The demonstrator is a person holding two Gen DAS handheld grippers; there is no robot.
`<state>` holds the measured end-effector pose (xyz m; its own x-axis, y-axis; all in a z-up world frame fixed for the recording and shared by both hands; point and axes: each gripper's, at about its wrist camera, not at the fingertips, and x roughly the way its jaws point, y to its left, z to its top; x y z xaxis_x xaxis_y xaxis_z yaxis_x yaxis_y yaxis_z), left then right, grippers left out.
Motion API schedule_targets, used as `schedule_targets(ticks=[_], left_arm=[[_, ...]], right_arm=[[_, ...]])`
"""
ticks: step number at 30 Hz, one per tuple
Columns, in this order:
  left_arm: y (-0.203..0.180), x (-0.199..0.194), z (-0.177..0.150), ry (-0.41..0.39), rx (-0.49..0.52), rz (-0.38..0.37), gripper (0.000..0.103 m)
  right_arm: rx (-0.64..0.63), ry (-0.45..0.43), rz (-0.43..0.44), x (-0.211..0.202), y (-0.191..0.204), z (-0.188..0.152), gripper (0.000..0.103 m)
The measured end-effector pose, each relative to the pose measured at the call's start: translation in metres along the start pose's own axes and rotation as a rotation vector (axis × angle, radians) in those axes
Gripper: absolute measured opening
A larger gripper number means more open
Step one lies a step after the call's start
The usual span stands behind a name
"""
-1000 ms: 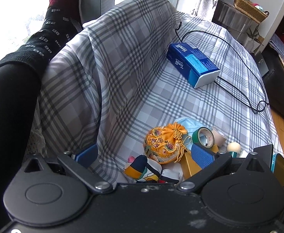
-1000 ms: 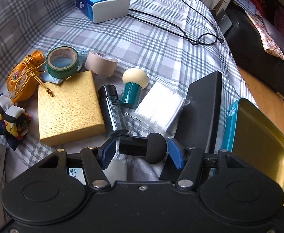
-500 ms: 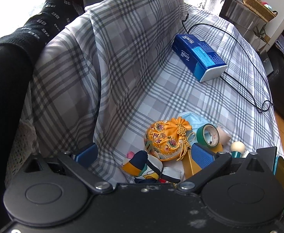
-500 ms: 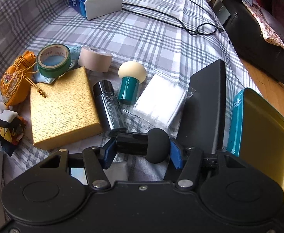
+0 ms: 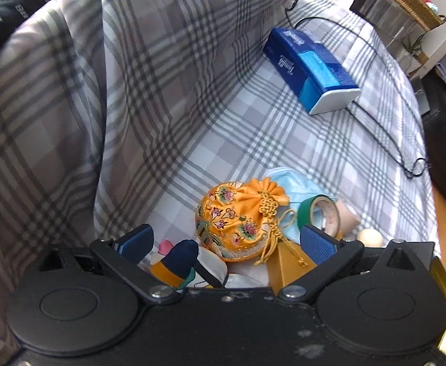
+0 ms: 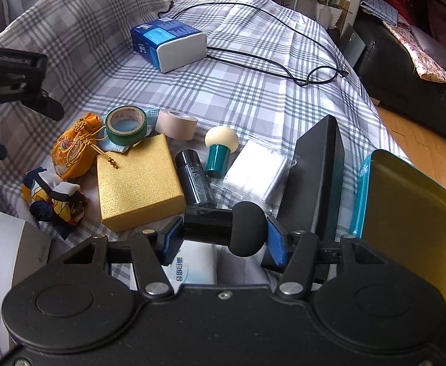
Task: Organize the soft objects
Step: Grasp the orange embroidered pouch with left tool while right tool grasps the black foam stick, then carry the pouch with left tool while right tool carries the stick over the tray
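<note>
Grey plaid cloth [image 5: 253, 128] covers the whole work surface. Left wrist view: left gripper [image 5: 226, 239] has its jaws spread wide, nothing between the blue pads [image 5: 316, 241]. It sits above an orange embroidered pouch [image 5: 238, 222] and a patterned scarf [image 5: 180, 262]; the scarf lies bunched just below the pouch, at the gripper's near edge. Light blue face mask [image 5: 296, 183] lies behind the pouch, partly under a green tape roll [image 5: 317, 213]. Blue tissue box [image 5: 311, 70] is well apart, farther back, with a black cable [image 5: 384, 140] looping beside it.

Right wrist view: right gripper [image 6: 223, 233] is closed onto a black makeup puff [image 6: 226, 227], held sideways, its rounded sponge end toward the right pad. Ahead on the cloth: gold box [image 6: 137, 183], dark bottle [image 6: 194, 180] just beside it, teal-handled puff [image 6: 220, 149] upright, clear packet of white pads [image 6: 256, 174]. Black case [image 6: 317, 170] lies to the right, next to a teal tin [image 6: 412, 219] with a gold interior. Beige tape roll [image 6: 177, 123] is near the green tape roll. Pouch and scarf are at left, the pouch's gold cord draped onto the gold box.
</note>
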<state>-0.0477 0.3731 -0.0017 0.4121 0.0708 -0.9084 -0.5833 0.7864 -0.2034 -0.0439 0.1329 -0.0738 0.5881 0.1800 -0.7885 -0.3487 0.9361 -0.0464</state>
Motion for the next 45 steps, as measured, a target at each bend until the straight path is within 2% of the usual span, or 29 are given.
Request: schedule_targets(ticks=[6, 11, 13, 17, 19, 20, 25, 31, 38, 45], left_arm=[[0.002, 0.037, 0.008, 0.051, -0.056, 0.018, 0.102], [-0.012, 0.061, 0.013, 0.067, -0.004, 0.033, 0.102], [-0.015, 0.073, 0.012, 0.089, 0.000, 0.013, 0.101], [-0.008, 0.089, 0.009, 0.133, -0.052, -0.058, 0.093], [-0.006, 0.084, 0.007, 0.116, -0.058, -0.067, 0.082], [-0.007, 0.082, 0.008, 0.112, -0.054, -0.076, 0.073], [-0.008, 0.066, 0.005, 0.073, -0.045, -0.104, 0.070], [-0.008, 0.027, 0.003, -0.008, -0.024, -0.082, 0.070], [-0.004, -0.025, -0.001, -0.106, 0.020, -0.020, 0.071], [-0.009, -0.058, -0.023, -0.121, 0.093, -0.022, 0.071]], right_arm=[[0.032, -0.018, 0.018, -0.013, -0.009, -0.010, 0.055], [0.054, -0.031, 0.018, -0.021, -0.018, -0.015, 0.055], [0.066, -0.034, 0.017, -0.023, -0.022, -0.016, 0.055], [0.081, -0.035, 0.013, -0.023, -0.027, -0.017, 0.055], [0.085, -0.033, 0.011, -0.022, -0.029, -0.017, 0.055], [0.087, -0.033, 0.012, -0.022, -0.029, -0.017, 0.055], [0.094, -0.041, 0.012, -0.025, -0.030, -0.018, 0.055], [0.093, -0.066, 0.007, -0.037, -0.031, -0.017, 0.055], [0.102, -0.086, 0.008, -0.049, -0.032, -0.018, 0.055], [0.100, -0.093, 0.009, -0.061, -0.032, -0.026, 0.055]])
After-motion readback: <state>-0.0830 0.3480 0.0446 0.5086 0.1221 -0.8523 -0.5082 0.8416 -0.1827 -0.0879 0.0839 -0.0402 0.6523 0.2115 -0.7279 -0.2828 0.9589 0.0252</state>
